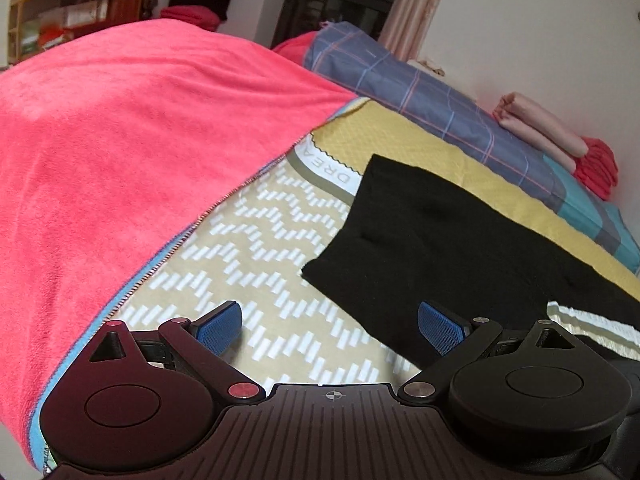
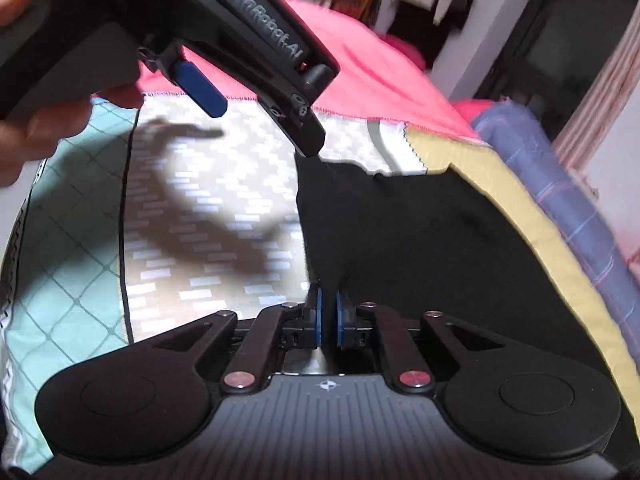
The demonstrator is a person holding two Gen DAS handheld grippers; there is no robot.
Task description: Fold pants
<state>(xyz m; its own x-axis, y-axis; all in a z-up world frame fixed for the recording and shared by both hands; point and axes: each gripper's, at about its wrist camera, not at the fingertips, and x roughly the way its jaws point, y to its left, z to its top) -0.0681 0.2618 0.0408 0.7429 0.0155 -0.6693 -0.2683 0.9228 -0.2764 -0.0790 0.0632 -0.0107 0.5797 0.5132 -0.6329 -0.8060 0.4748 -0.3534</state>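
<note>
The black pants lie flat on the patterned bed sheet, folded into a broad dark shape; they fill the middle and right of the right wrist view. My left gripper hovers open above the sheet beside the pants' left edge, with nothing between its blue pads. It also shows from the side as the left gripper, held by a hand. My right gripper sits at the pants' near left edge, its pads a narrow slit apart and closed on the dark cloth.
A pink blanket covers the left half of the bed. A blue plaid quilt runs along the wall on the right, with folded pink and red clothes behind it. A shelf stands far back.
</note>
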